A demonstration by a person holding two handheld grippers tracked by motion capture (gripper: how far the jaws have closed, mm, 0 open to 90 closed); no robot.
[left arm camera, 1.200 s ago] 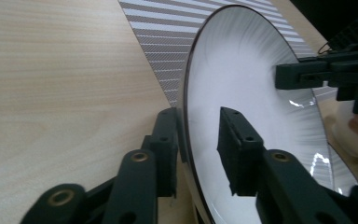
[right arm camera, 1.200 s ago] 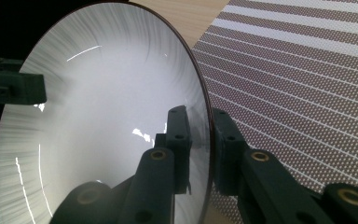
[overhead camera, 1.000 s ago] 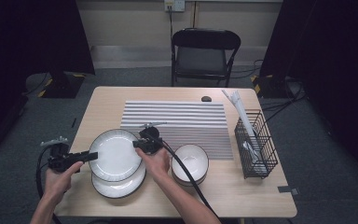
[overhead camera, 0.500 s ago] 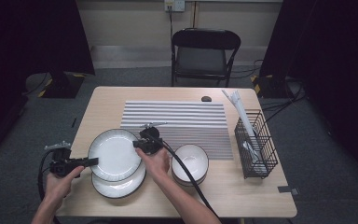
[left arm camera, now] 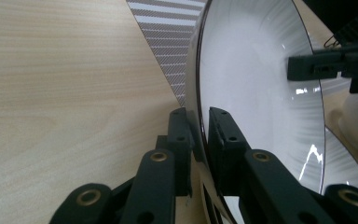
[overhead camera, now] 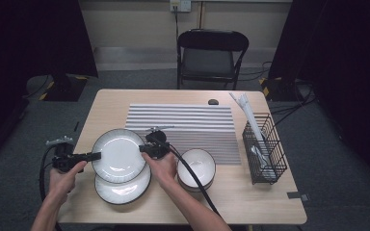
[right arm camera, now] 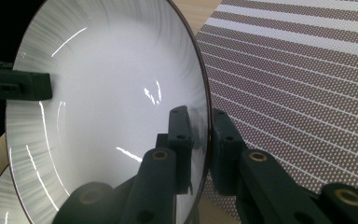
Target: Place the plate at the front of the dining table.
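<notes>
High view: a white plate [overhead camera: 119,155] with a dark rim is held between the two grippers, above another plate [overhead camera: 123,188] that lies flat on the wooden table [overhead camera: 250,202]. The left gripper [overhead camera: 95,156] grips the held plate at its left edge, and the right gripper [overhead camera: 142,148] grips it at the opposite edge, just beside the striped mat [overhead camera: 188,126]. To the right of the person's right hand [overhead camera: 160,167] sits a stack of white bowls [overhead camera: 196,167], and farther right a black wire basket [overhead camera: 263,147] stands with white utensils in it.

Left gripper view: the two black jaws are clenched on the plate's rim [left arm camera: 196,116], one on each face (the plate stands nearly edge-on here), with bare table to the left and the striped mat beyond. The right gripper [left arm camera: 293,68] shows at the plate's far edge.

Right gripper view: the jaws pinch the rim [right arm camera: 206,116] the same way, the mat lying beneath to the right; the left gripper [right arm camera: 46,87] shows at the far rim.
</notes>
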